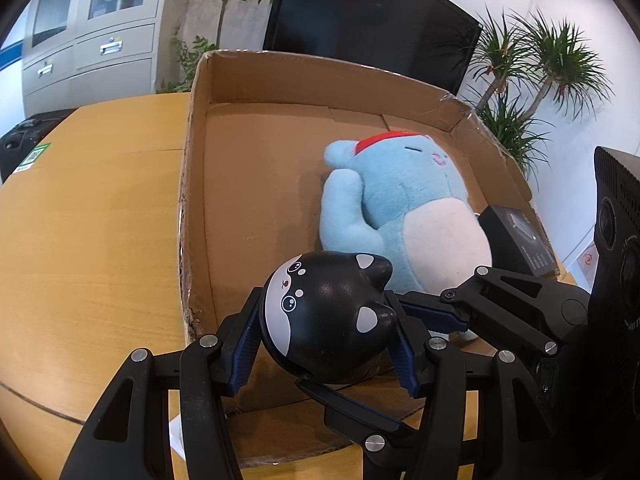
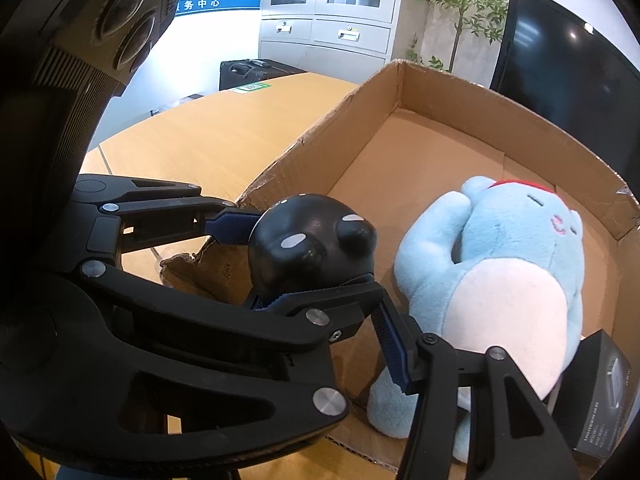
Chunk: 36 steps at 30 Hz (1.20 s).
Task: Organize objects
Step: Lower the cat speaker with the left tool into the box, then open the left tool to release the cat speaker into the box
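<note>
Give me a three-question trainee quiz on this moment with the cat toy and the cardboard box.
1. True or false: the blue plush lies outside the cardboard box.
2. How many grippers clamp the black cat toy? A one, B two, C none.
3. Fill in: in the left wrist view, the small black box sits to the plush's ____.
Key: 1 false, it lies inside. 2 B, the left gripper and the right gripper both grip it. 3 right.
</note>
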Motion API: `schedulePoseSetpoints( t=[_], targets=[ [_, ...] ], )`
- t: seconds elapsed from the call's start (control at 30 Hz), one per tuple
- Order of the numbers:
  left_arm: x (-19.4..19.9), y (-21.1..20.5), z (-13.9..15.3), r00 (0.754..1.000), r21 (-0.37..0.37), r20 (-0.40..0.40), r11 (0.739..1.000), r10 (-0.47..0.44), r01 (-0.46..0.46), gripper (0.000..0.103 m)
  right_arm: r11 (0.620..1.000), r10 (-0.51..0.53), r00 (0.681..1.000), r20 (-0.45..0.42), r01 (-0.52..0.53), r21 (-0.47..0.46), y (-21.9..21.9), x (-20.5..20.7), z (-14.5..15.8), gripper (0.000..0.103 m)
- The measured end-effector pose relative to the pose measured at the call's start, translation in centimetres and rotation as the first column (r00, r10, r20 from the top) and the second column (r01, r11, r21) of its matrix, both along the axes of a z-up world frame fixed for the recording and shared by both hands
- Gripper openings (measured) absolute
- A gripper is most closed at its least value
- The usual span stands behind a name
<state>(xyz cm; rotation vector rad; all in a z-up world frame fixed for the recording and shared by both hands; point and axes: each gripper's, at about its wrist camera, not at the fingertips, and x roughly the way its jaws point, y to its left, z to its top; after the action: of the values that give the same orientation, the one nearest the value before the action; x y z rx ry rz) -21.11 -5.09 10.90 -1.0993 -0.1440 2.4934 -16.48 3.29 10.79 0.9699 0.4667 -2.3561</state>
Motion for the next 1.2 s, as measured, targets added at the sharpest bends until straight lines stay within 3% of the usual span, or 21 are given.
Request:
schedulePoseSetpoints(
  t=[0.67, 0.93, 1.17, 1.2],
  targets=[
    [-0.1, 0.1, -0.6, 1.0, -0.011, -0.023, 1.0, 0.016, -0.017, 0.058, 1.0, 0.001, 1.0, 0.0, -0.001, -0.021, -0.1, -0.6, -0.2, 0.052],
    [0.7, -0.3, 0.9, 0.998, -0.013, -0.056, 0.999, 0.041, -0.042, 0.081, 1.0, 0.005, 0.997, -0.072, -0.005, 0.005, -0.4, 0.3, 1.3, 0.058],
    [4.0, -1.0, 5.2, 0.989, -0.013, -0.15, 1.0, 0.017, -0.02, 0.082, 0.999, -0.029, 0.988, -0.149, 0.026, -0.021, 0.2, 3.1, 4.3, 0.072],
    [4.6, -1.5, 5.7, 0.987, -0.001, -0.163, 1.0, 0.017, -0.017, 0.088, 0.999, -0.031, 0.987, -0.157, 0.027, -0.026, 0.3, 3.6, 4.8, 0.073]
  ],
)
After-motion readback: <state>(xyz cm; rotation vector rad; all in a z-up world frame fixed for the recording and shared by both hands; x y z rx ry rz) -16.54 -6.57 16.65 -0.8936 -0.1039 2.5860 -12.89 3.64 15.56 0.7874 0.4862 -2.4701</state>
